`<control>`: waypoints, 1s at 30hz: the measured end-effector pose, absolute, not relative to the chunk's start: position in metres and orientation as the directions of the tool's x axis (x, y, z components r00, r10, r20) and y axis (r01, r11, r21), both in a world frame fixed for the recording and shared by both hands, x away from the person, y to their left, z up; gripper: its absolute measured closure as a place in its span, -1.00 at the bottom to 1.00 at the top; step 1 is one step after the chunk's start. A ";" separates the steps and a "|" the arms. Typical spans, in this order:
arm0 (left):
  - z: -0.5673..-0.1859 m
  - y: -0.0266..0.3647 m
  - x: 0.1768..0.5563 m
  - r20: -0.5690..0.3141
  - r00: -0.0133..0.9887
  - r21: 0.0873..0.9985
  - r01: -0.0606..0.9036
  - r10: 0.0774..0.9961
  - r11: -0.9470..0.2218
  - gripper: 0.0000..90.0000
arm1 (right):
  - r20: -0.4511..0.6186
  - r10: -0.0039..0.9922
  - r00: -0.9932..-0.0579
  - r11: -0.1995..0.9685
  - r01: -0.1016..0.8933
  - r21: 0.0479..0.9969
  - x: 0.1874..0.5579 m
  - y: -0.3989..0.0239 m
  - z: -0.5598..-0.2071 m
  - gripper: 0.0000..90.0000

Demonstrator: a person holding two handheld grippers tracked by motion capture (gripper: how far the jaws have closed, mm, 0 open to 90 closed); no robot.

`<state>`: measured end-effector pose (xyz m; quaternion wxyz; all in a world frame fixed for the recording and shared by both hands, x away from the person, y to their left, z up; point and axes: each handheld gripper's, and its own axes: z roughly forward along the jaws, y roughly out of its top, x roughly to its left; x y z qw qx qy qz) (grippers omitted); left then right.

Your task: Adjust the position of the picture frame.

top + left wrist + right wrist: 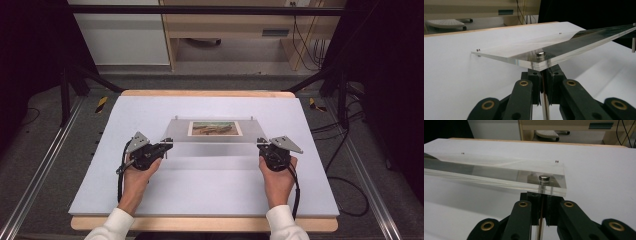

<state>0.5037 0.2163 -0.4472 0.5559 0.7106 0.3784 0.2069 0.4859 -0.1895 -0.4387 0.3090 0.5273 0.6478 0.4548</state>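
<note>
A clear acrylic plate (215, 137) with a small landscape picture (215, 128) in it lies across the middle of the white table cover (200, 190). My left gripper (169, 143) is shut on the metal post under the plate's near left corner. My right gripper (260, 142) is shut on the post under the near right corner. In the left gripper view the jaws (543, 75) pinch the post just below a silver bolt head (540, 54) in the plate (529, 51). The right gripper view has the same grip (543, 197) under its bolt head (544, 178) and plate (499, 170). The plate's near edge hangs above the cover and casts a shadow.
The wooden table edge (207, 93) runs along the back. Behind it stand a light wood desk (225, 25) and hanging cables (305, 45). Black frame bars (65, 95) and floor rails (35, 175) flank the table.
</note>
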 end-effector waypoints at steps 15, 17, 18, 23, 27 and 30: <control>-0.456 0.213 0.496 -0.124 0.600 0.919 0.371 0.790 -0.137 0.86 | 0.088 0.957 -0.277 0.040 0.426 0.904 0.479 -0.192 -0.456 0.88; -0.457 0.213 0.495 -0.116 0.598 0.913 0.378 0.793 -0.152 0.86 | 0.090 0.957 -0.278 0.041 0.433 0.901 0.478 -0.192 -0.459 0.88; -0.458 0.212 0.494 -0.114 0.596 0.911 0.381 0.795 -0.155 0.86 | 0.090 0.957 -0.278 0.041 0.433 0.901 0.478 -0.192 -0.459 0.88; -0.463 0.212 0.494 -0.115 0.588 0.903 0.398 0.801 -0.162 0.87 | 0.091 0.955 -0.284 0.049 0.452 0.891 0.476 -0.191 -0.465 0.89; -0.465 0.212 0.494 -0.108 0.587 0.899 0.401 0.803 -0.173 0.87 | 0.095 0.952 -0.290 0.052 0.459 0.887 0.476 -0.192 -0.467 0.89; -0.468 0.212 0.494 -0.107 0.587 0.895 0.409 0.803 -0.179 0.87 | 0.089 0.950 -0.298 0.064 0.469 0.881 0.477 -0.191 -0.468 0.89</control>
